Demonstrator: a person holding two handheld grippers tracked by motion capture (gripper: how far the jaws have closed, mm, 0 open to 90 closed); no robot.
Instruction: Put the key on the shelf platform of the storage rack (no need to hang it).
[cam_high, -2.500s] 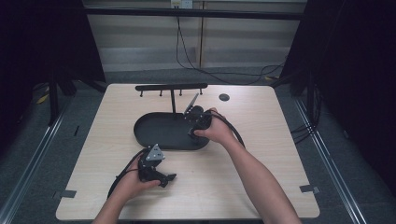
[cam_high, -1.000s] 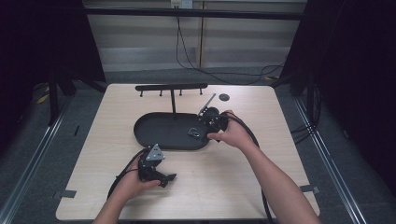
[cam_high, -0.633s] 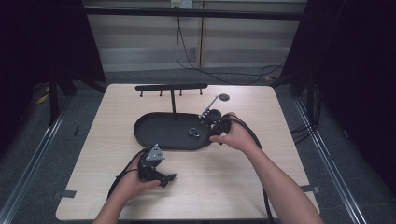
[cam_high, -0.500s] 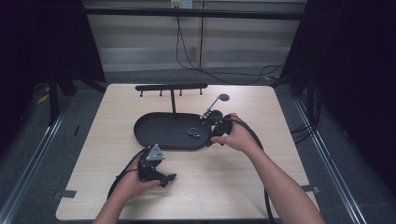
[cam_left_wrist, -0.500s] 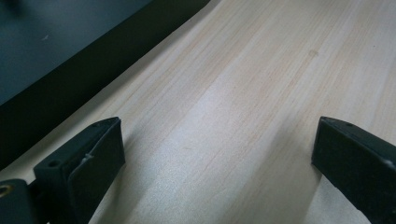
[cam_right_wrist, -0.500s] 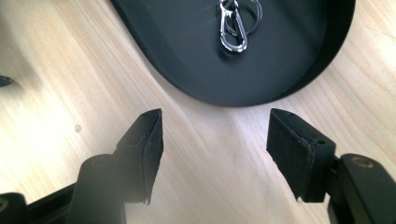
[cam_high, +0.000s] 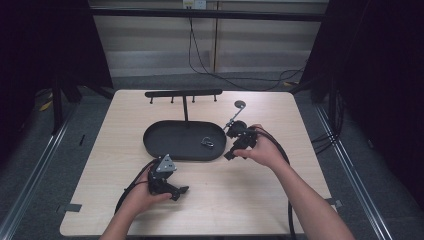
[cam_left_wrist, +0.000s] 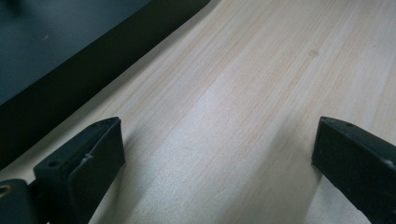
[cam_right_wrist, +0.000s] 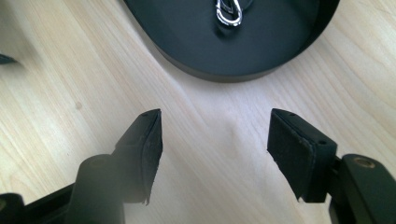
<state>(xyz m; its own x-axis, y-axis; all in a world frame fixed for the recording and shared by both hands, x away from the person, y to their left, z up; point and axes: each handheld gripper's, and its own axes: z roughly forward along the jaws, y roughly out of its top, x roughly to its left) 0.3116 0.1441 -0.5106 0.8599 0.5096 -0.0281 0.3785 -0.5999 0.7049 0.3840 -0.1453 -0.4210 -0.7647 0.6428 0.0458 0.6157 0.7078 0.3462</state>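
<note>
Beside the oval tray (cam_high: 165, 142), right tool (cam_right_wrist: 215, 140) spread and empty, left tool (cam_left_wrist: 217, 154) spread, metal clip (cam_right_wrist: 229, 11) in tray

We see the clip (cam_right_wrist: 229, 13) cut off by the right gripper view's top edge; in the high view it is too small to identify; the tray (cam_left_wrist: 56, 70) blurs in the left gripper view.

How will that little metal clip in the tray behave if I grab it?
The metal clip looks small, shiny and thin, so it is probably light and may slip on the black tray. It lies flat, so it likely won't roll; the tray's raised rim may hinder a low approach.
</note>
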